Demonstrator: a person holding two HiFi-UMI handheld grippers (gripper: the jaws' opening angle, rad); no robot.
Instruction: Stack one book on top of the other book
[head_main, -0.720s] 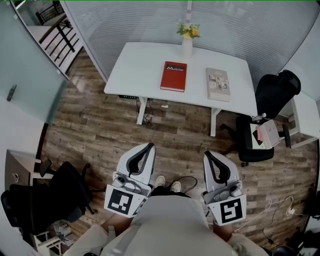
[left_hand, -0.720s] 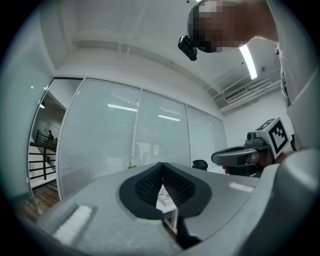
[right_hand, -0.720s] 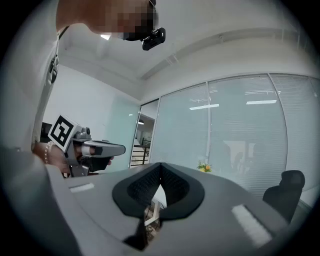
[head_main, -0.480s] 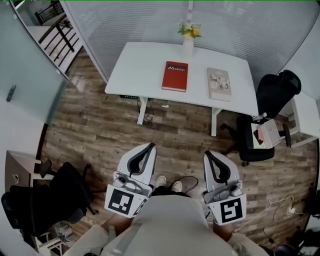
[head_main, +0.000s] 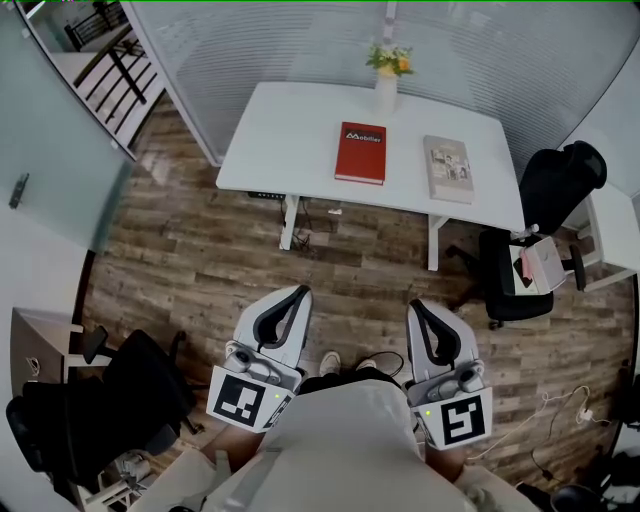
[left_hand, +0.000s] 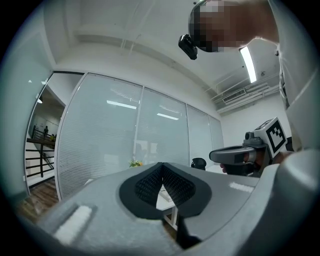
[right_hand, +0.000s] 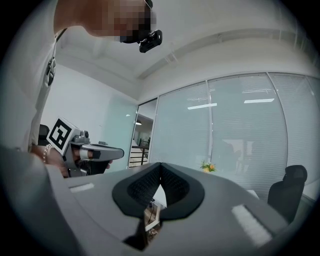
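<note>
A red book (head_main: 361, 153) and a beige book (head_main: 448, 169) lie side by side, apart, on the white table (head_main: 290, 135) far ahead of me. Both grippers are held level close to my body, well short of the table. My left gripper (head_main: 299, 293) is shut with nothing in it, and in its own view the jaw tips (left_hand: 161, 165) meet. My right gripper (head_main: 413, 306) is shut and empty too, with its tips (right_hand: 160, 165) together. Each gripper shows in the other's view: the right one (left_hand: 240, 156) and the left one (right_hand: 87, 152).
A vase of flowers (head_main: 387, 80) stands at the table's back edge behind the red book. A black office chair (head_main: 540, 205) stands at the table's right end, another (head_main: 100, 400) at my left. Glass partition walls close off the back. Cables (head_main: 550, 420) lie on the wood floor.
The table and books have shifted slightly right and down in the head view as my head moved. Both grippers stay shut in the same place near my body.
</note>
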